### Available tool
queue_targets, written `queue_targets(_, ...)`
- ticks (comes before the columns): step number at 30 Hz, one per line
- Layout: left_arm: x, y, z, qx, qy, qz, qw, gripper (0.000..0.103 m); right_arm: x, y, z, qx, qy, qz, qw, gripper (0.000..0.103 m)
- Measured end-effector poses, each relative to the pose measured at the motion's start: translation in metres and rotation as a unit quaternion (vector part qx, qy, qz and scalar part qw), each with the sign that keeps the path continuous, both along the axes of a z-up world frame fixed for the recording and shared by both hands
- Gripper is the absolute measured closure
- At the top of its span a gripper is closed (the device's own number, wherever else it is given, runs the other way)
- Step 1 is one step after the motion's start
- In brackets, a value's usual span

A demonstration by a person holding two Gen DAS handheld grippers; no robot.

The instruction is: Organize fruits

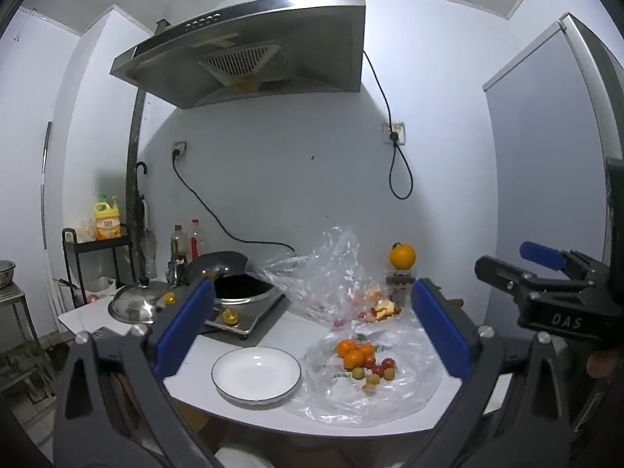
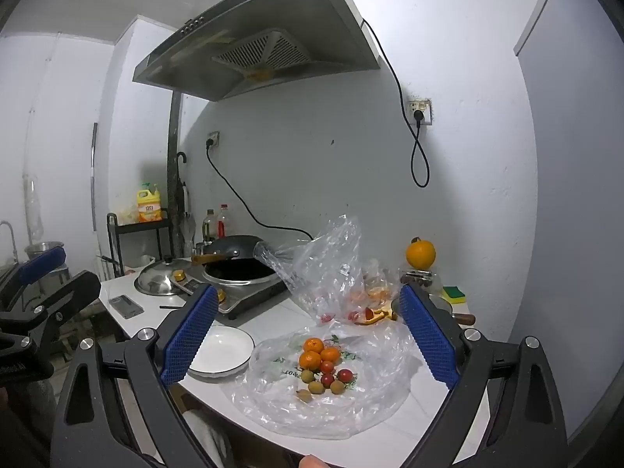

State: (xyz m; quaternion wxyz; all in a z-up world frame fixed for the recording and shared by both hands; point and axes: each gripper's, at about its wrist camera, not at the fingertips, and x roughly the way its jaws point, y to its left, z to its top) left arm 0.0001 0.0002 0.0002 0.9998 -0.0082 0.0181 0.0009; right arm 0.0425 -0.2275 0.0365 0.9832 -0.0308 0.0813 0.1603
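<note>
Both tongs, left [image 1: 312, 327] and right [image 2: 308, 335], are spread wide and hold nothing. Fruits [image 2: 321, 366] lie on a plastic bag [image 2: 370, 401] on the worktop [image 2: 409, 440], beside a plate [image 2: 224, 351].

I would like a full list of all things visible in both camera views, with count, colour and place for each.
white plate: one, white, counter front, empty
tangerines: three, orange, on flat plastic bag
cherry tomatoes: about four, red, beside tangerines
longans: about four, tan, same pile
flat plastic bag: one, clear, under the fruit
crumpled plastic bag: one, clear, behind pile
large orange: one, orange, atop jar near wall
wok: one, dark, on induction cooker
pot lid: one, steel, left of cooker
range hood: one, steel, above
detergent bottle: one, yellow, on black rack
sponge: one, yellow-green, right counter
left gripper: black, blue pads, open
right gripper: same, open
</note>
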Motion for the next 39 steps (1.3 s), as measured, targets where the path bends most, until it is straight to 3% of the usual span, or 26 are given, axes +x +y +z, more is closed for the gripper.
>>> queue_targets(22,-0.006,0.009,0.002,-0.008,0.002,0.011,0.9999,0.001,-0.001,0.005,0.001,-0.004,0.004,0.006,1.000,0.007)
queue_targets(28,-0.006,0.007,0.003,0.022,0.016,0.011,0.9996,0.001,0.000,0.005,0.000,-0.004,0.005,0.006,1.000,0.007)
queue_targets(39,-0.006,0.008,0.003,0.018,0.030,0.010,0.9993,0.001,-0.001,0.006,0.000,-0.004,0.006,0.006,1.000,0.007)
